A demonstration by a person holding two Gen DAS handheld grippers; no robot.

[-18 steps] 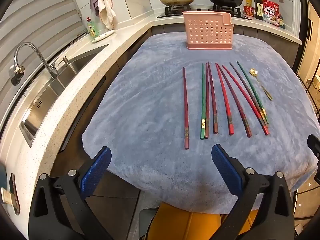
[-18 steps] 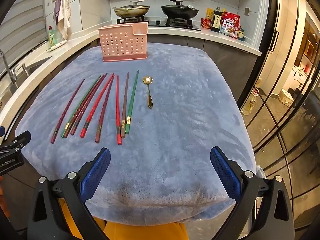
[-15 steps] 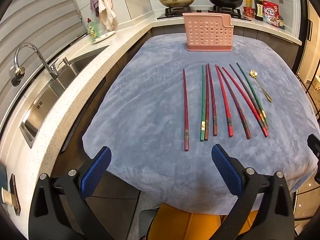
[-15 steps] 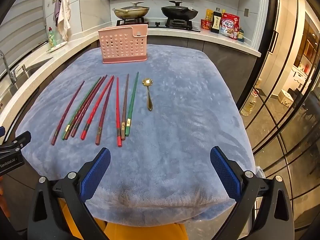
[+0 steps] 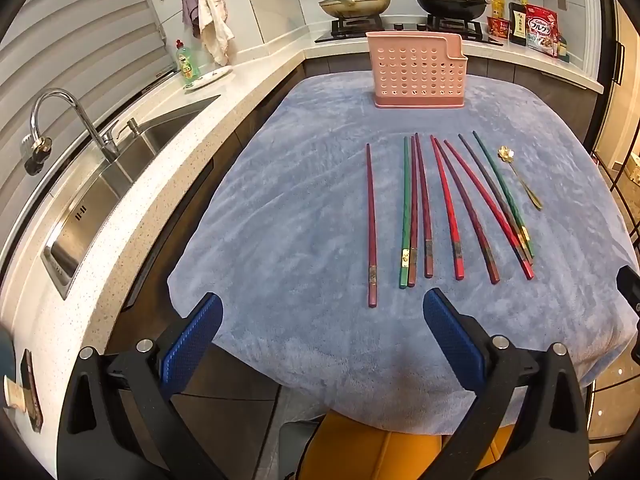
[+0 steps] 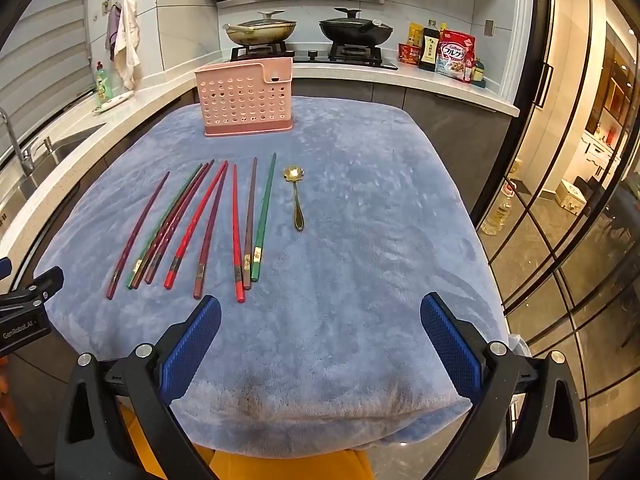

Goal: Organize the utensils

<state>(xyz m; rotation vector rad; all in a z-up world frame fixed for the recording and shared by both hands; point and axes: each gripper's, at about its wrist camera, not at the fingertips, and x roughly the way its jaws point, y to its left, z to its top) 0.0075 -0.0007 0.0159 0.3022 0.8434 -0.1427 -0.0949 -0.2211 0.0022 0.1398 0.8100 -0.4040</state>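
Compared with the frames just before, we see almost no difference: the chopsticks [image 5: 440, 208] sit a touch lower in both views, and nothing on the surface [image 5: 288, 216] has been shifted.

Our left tongs [image 5: 322, 328] hang spread wide and hold nothing, over the near edge of the blue cloth [image 6: 360, 240]. The darkest red chopstick [image 5: 371, 224] lies just ahead of them, its butt end nearest, with the rest of the row fanning off to the right.

Our right tongs [image 6: 320, 330] are likewise spread and hold nothing. The chopsticks [image 6: 200, 228] lie ahead and to the left, the red one [image 6: 237, 236] ending just beyond the left finger. The gold spoon [image 6: 296, 196] lies beside the green chopstick [image 6: 264, 216], apart from it. The pink holder [image 6: 244, 98] stands upright at the far end, well apart from both tongs.
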